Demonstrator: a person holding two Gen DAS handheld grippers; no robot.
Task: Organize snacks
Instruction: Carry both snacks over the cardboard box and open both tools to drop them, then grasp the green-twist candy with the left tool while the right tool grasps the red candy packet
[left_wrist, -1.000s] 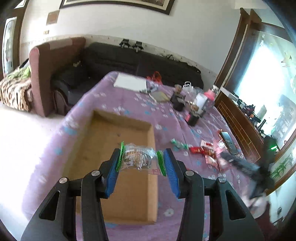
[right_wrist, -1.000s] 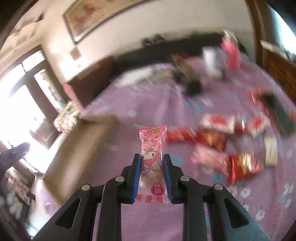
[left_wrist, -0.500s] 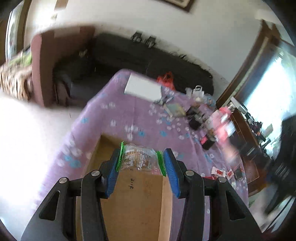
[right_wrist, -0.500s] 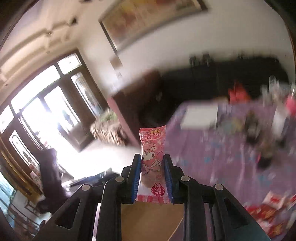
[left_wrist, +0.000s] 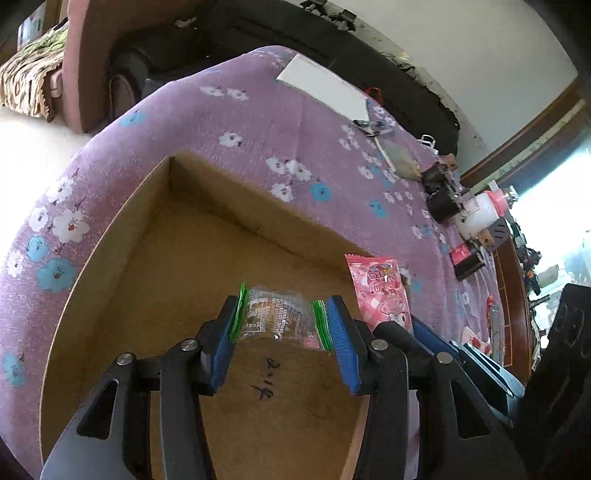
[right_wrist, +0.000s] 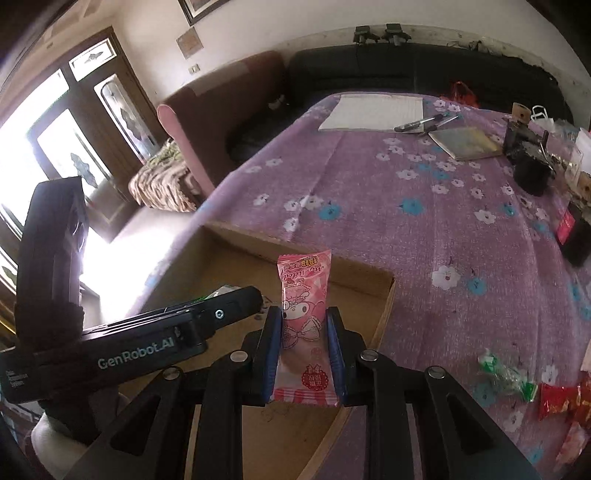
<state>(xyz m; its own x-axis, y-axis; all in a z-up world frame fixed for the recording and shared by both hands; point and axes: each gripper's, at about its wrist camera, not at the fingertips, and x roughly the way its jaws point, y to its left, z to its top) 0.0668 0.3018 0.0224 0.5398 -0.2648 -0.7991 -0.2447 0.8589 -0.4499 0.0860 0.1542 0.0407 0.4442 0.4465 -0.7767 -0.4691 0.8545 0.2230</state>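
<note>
My left gripper (left_wrist: 282, 321) is shut on a clear snack packet with green ends (left_wrist: 277, 314) and holds it over the open cardboard box (left_wrist: 110, 236). My right gripper (right_wrist: 304, 332) is shut on a pink snack packet (right_wrist: 303, 314) and holds it over the same box (right_wrist: 384, 299), just right of the left gripper. The pink packet also shows in the left wrist view (left_wrist: 384, 291). The left gripper's body shows in the right wrist view (right_wrist: 147, 336). Loose snacks, red (right_wrist: 557, 398) and green (right_wrist: 506, 373), lie on the purple cloth to the right.
The box sits on a table with a purple flowered cloth (right_wrist: 424, 206). A notepad (right_wrist: 373, 110), pens, a booklet (right_wrist: 465, 142) and dark jars (right_wrist: 532, 166) stand at the far side. A sofa (right_wrist: 406, 70) lies beyond the table.
Both grippers have moved down and in over the cardboard box, each still holding its packet. The right gripper has come in beside the left one.
</note>
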